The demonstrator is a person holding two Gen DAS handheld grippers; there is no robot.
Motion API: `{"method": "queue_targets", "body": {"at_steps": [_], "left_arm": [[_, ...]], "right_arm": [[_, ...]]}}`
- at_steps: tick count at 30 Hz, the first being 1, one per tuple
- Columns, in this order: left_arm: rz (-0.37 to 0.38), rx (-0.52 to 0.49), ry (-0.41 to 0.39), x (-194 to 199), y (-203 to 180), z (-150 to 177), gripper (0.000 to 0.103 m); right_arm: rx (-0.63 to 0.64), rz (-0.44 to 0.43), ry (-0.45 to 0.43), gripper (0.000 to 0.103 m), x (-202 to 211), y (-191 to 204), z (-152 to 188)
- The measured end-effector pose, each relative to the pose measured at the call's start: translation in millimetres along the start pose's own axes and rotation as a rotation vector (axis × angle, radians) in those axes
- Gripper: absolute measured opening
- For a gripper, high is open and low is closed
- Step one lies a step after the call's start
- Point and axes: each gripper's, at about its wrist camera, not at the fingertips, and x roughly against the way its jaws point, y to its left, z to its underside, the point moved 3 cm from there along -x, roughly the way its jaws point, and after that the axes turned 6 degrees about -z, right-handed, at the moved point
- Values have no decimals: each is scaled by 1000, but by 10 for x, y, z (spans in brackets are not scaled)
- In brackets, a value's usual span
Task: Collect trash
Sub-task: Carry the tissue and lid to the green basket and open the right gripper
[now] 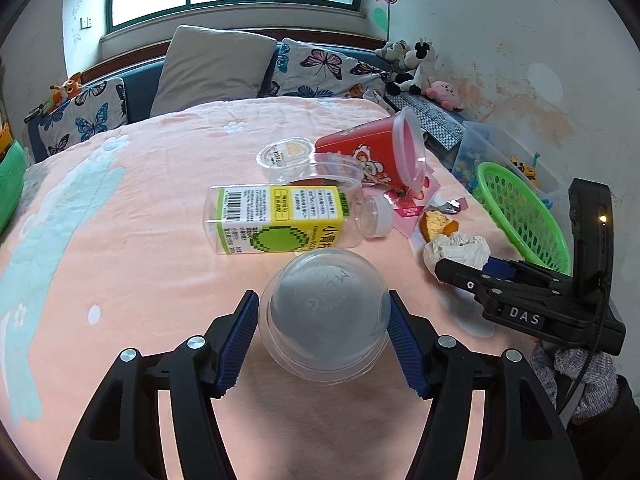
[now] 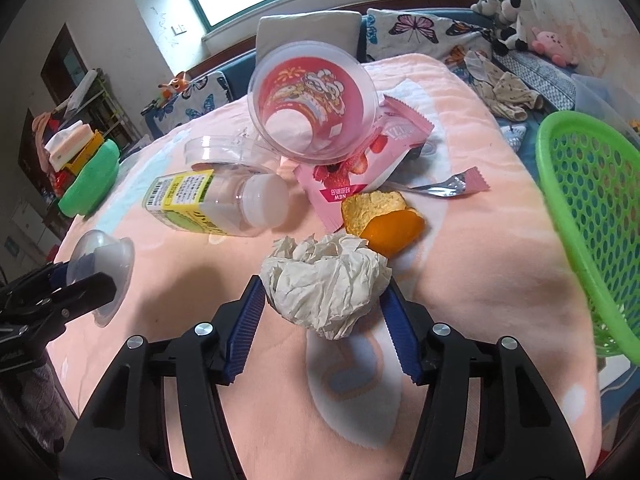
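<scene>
the left tongs (image 1: 324, 322) grip a clear plastic dome lid (image 1: 324, 312), both blue pads pressed on its sides, jaws only partly apart around it. just beyond the lid lies a clear bottle (image 1: 280, 220) with a yellow-green label, on its side, white cap pointing toward the right tongs. past the bottle are 2 clear plastic cups (image 1: 316, 170) and a red tub (image 1: 380, 152) tipped over, its mouth facing the right tongs' side.

the right tongs (image 2: 326, 300) sit around a crumpled white tissue (image 2: 326, 280), which fills the gap between the blue pads; both pads touch its sides, so they have hold of it, jaws partly apart. no earlier picture is given to show any jaw motion. just ahead of the tissue and touching it is a piece of orange peel (image 2: 380, 220), and beyond that a pink snack wrapper (image 2: 360, 160) under the tub's mouth. to the outer side of the right tongs a green basket (image 2: 592, 208) stands tilted at the bed's edge. everything lies on a pink blanket (image 2: 480, 240) on the bed.
</scene>
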Motion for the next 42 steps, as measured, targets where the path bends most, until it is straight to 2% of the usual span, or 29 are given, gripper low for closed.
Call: {"method": "queue_targets", "body": {"at_steps": [11,19,28,34,42], "left_arm": [[50,-32,-13,37,-327,-146,62],[114,-82,-16,-26,-834,-351,62],[177,-150,-28,-98,-1514,-633,62],[195,-197,-46,-134,-1906,-819,62],[230,-228,-48,-263,-2279,-1006,62]], "right_arm": [[17,23,-65,60,478,-106,48],[-36,114,-128,60,925,-578,39],[-120,253,-187,60,1394,-1303,5],[-154,323,-196,60,1527,-1683,-12],[-190,352,-188,63,1541,-1988,-34]]}}
